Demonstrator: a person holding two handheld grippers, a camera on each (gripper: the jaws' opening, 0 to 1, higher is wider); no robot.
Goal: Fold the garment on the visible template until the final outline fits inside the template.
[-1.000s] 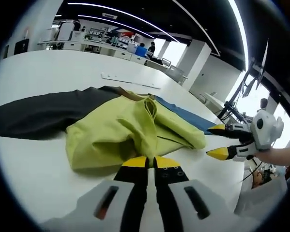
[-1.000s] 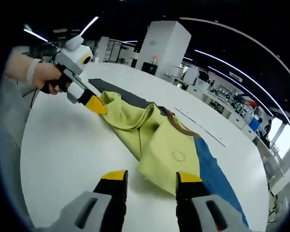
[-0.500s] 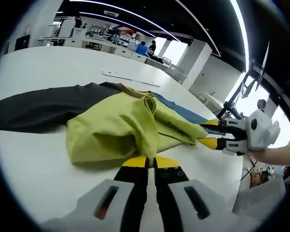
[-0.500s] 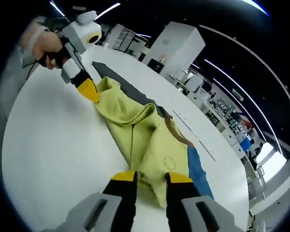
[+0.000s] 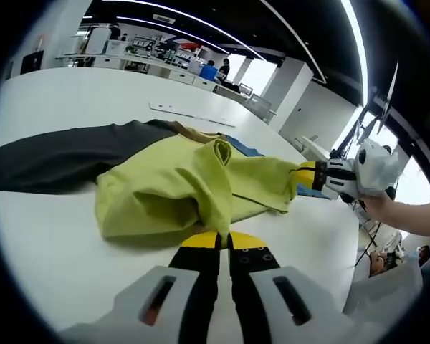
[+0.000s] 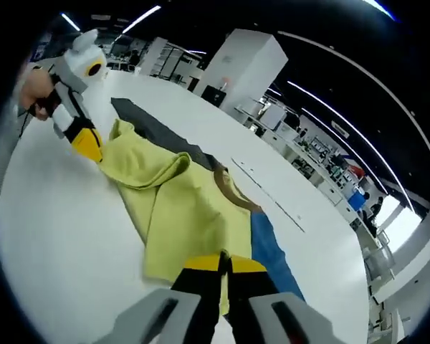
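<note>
- Right claw (image 6: 224,264): spread apart at the hem a second ago, its yellow tips now press together on the near edge of the yellow-green garment (image 6: 179,208). In the left gripper view this claw (image 5: 308,176) sits at the garment's far corner, which looks raised a little off the desk (image 5: 72,251).
- Left claw (image 5: 223,241): its tips stay pressed together on the opposite edge of the garment (image 5: 179,190), as in both earlier frames. In the right gripper view the same claw (image 6: 89,147) meets the cloth at its far corner.
- Garment: bunched and creased, it lies in the middle of the white desk (image 6: 50,236), draped over a blue panel (image 6: 269,251) and a dark panel (image 5: 50,165). A brown band (image 6: 233,190) runs along its upper edge.
- Template: the blue panel is probably the folding template, though the frames do not settle this. The cloth's outline spills beyond the blue onto bare desk.
- Significance: with both ends now pinched, the cloth can be lifted or stretched between the two claws. The fold itself appears not yet made.
- Risk: a pinch this close to the hem may slip under tension.
</note>
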